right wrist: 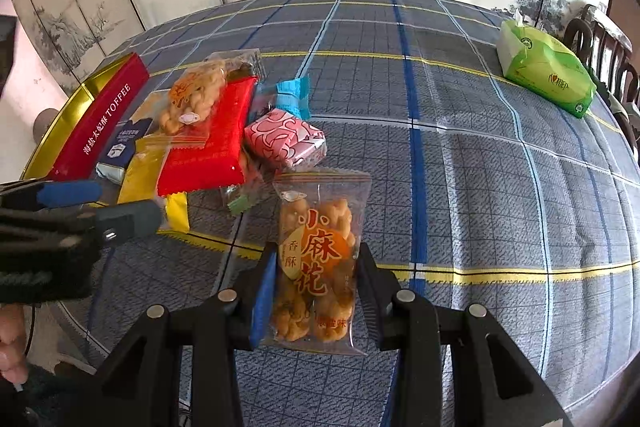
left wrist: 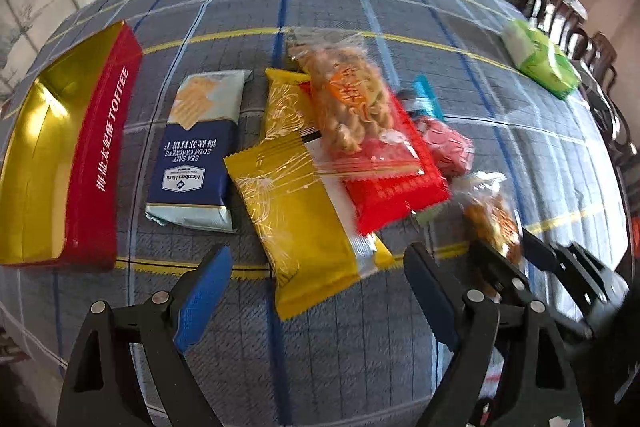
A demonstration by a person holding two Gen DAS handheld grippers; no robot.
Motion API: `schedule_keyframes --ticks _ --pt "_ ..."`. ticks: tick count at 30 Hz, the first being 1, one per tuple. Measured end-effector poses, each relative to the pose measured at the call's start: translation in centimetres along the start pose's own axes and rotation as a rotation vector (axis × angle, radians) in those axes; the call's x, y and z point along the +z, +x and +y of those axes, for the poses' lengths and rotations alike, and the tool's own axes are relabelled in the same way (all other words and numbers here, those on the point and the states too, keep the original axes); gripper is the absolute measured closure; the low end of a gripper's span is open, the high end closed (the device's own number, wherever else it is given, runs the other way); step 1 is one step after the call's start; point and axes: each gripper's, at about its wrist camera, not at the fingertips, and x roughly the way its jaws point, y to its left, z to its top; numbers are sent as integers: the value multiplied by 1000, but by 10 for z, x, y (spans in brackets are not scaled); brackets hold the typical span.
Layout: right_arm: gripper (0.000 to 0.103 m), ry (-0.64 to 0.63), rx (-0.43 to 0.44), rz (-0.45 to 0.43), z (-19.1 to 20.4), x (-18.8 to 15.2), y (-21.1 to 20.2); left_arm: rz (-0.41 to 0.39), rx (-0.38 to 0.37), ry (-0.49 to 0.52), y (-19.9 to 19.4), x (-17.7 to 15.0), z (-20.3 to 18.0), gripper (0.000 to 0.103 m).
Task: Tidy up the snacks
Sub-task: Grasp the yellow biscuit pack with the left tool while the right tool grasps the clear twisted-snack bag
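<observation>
The right claw [right wrist: 316, 291] grips a clear twist-snack bag [right wrist: 320, 259] between its pads. The left claw [left wrist: 320, 303] stands wide – nothing inside – above a yellow packet [left wrist: 296, 223] on the tabletop [right wrist: 480, 187].

Bright daylight, glare on gold tin [left wrist: 36, 131], motion blur at right, fisheye-curved edges

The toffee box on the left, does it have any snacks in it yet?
No, the toffee box shows only its bare gold inside in the left wrist view, while the snack packets all lie on the tablecloth beside it.
</observation>
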Motion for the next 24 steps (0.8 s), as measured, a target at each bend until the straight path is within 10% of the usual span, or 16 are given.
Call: schedule_keyframes --ticks 24 --pt "64 25 36 -13 -7 -2 -1 21 28 -22 14 -7 19 39"
